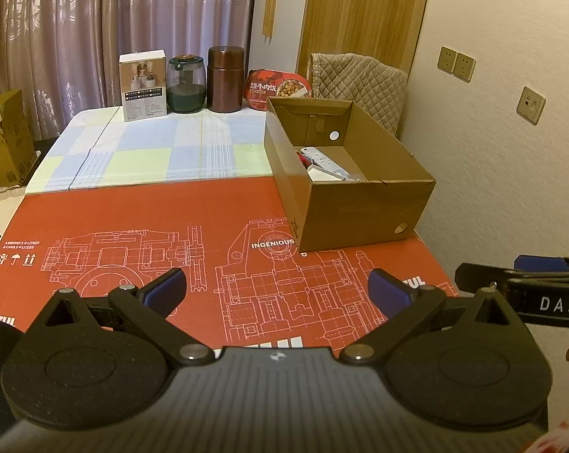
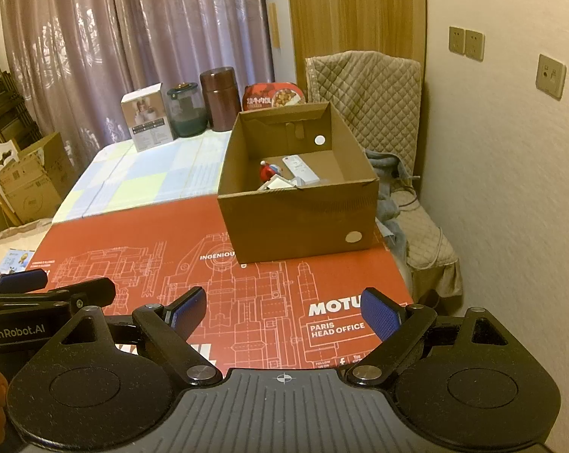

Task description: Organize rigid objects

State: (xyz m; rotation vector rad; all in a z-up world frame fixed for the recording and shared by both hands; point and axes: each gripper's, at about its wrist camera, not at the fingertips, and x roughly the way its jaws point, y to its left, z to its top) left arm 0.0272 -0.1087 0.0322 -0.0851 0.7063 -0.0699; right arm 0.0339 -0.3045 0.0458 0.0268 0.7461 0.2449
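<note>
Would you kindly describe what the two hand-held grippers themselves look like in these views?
Both look alike: the left hand-held gripper and right hand-held gripper have black linkage arms with silver pivot screws, round black discs at the base, a ribbed grey body, and blue textured pads. The left one's side bears white "GenRobot.AI" lettering; the right one's shows "DAS". No cables or sleeves are visible.

Left tongs (image 1: 277,290) wide apart, empty, angled downward; right tongs (image 2: 284,313) likewise, side by side.

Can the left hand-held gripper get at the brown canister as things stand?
Probably yes: the left hand-held gripper is open and empty, and the brown canister stands beyond bare cloth, with the cardboard box off to the right.
</note>
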